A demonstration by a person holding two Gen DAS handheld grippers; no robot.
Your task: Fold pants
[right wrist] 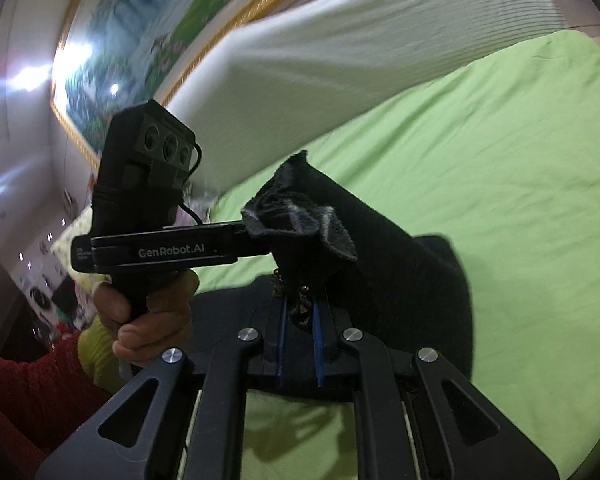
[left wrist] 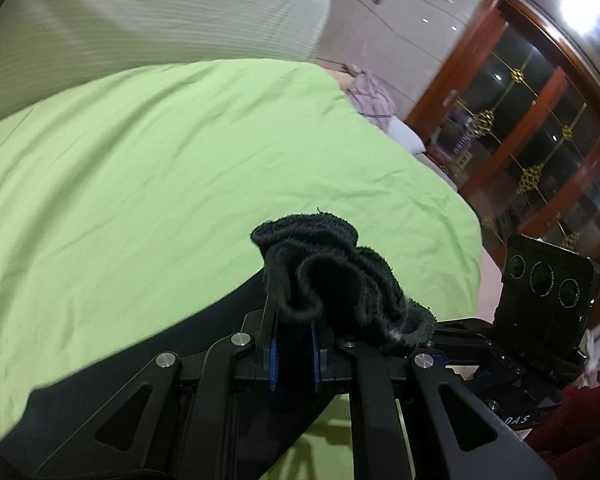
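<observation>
Black pants (left wrist: pixel 324 280) are pinched by both grippers above a bed covered with a light green sheet (left wrist: pixel 180 168). In the left wrist view, a bunched, ribbed edge of the fabric is clamped between the blue-padded jaws of the left gripper (left wrist: pixel 294 344), which are drawn close together on the cloth; the rest of the dark fabric is seen trailing down and to the left across the sheet. At the right of that view, the right gripper (left wrist: pixel 440 330) is seen just beside the same bunched fabric, carrying a black camera module (left wrist: pixel 548 280). In the right wrist view, the jaws of the right gripper (right wrist: pixel 300 332) are likewise pressed onto a gathered piece of the pants (right wrist: pixel 380 260), and the cloth rises in a dark fold ahead of them before draping onto the sheet. The left gripper (right wrist: pixel 252 240) is shown from the side, marked "GenRobot.AI", held by a hand (right wrist: pixel 148 312) with a red sleeve (right wrist: pixel 28 392). A white ribbed bolster (right wrist: pixel 380 60) lies along the head of the bed, with a gold-framed picture (right wrist: pixel 160 32) on the wall behind it.
</observation>
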